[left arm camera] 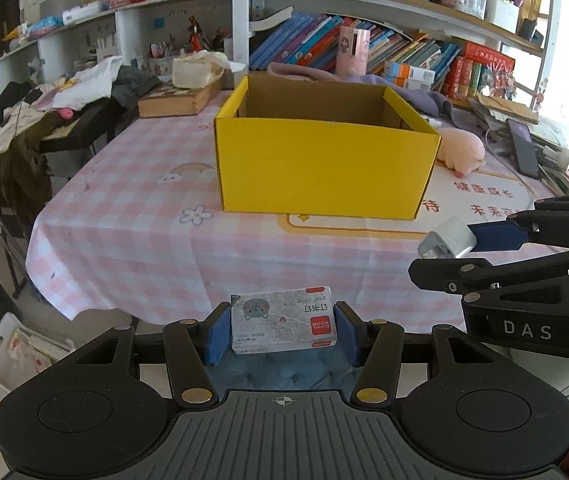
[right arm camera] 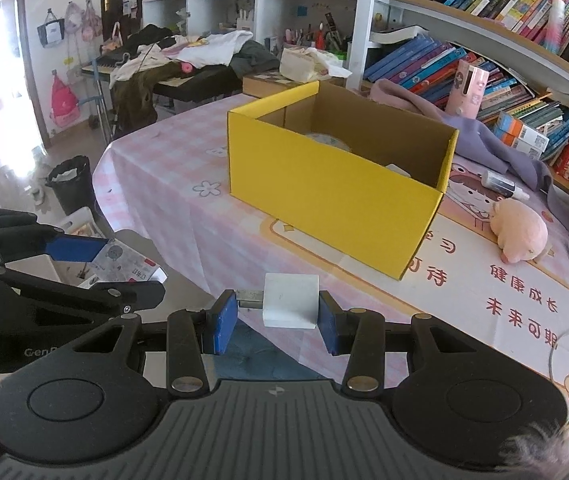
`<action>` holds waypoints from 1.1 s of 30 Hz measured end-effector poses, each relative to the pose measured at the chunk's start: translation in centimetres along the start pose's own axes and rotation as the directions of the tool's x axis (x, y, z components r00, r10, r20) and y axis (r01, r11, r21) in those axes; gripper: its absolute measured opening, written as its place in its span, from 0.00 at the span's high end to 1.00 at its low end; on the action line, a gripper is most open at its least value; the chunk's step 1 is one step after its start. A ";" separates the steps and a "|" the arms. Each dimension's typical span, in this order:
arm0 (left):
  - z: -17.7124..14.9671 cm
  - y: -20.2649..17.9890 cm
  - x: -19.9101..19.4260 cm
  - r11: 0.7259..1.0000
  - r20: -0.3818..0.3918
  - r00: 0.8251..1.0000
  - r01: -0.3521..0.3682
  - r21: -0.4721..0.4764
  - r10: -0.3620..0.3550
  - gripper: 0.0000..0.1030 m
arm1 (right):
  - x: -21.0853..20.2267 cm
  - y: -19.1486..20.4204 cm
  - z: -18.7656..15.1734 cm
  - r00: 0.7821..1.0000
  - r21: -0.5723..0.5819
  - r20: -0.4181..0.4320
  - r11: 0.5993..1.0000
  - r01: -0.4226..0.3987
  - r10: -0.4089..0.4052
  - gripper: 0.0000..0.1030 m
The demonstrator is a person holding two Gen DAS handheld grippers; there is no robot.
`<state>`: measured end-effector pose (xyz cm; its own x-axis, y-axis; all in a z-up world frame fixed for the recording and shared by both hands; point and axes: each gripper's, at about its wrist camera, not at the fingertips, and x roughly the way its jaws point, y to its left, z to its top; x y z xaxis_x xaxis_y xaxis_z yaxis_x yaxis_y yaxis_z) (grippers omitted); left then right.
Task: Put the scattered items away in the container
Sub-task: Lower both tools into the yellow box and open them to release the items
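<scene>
Left wrist view: the left tongs are closed part-way on a small printed staple box, both blue pads pressing its short ends, so its long axis runs across the jaws. The yellow container stands straight ahead on the pink checked surface, its open top facing up and its near wall square to the tongs; the held box hangs at the near edge of the surface, well short of that wall. The right tongs enter from the right edge of the view, closed on a white charger block, which sits nearer the container's right front corner. From this low angle the container's floor is hidden. Right wrist view: the right tongs clamp the white charger block with its metal prongs pointing to the left pad; it hangs over the near edge of the surface. The container lies ahead and slightly right, one corner turned towards the tongs. Judged from both views, each load must travel forward and up over the near rim before release. Inside, only parts of a round pale item and a white item show, too cut off to name. The left tongs appear at the left, partly cropped
</scene>
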<state>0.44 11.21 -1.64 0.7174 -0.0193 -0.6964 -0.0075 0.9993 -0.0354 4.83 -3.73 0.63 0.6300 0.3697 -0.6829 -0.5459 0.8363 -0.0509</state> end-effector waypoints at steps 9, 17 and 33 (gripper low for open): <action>0.1 0.6 0.3 1.000 -0.001 1.000 -0.010 -0.023 0.010 0.49 | 0.9 0.8 0.6 1.000 -0.040 -0.023 0.999 -0.020 0.019 0.61; 2.0 0.1 -0.2 1.000 0.074 0.997 -0.009 0.013 0.008 0.49 | 0.6 -0.2 1.5 0.999 -0.025 0.048 1.000 0.015 -0.014 0.61; 12.1 -0.8 3.4 0.989 0.213 0.976 0.005 0.148 -0.037 0.49 | 2.2 -6.3 8.6 0.974 -0.017 0.207 0.995 0.102 -0.096 0.61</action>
<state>11.31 10.67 4.75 0.8489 -0.0494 -0.5262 0.0993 0.9928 0.0670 14.46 -4.73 5.74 0.7803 0.3636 -0.5088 -0.4881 0.8627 -0.1321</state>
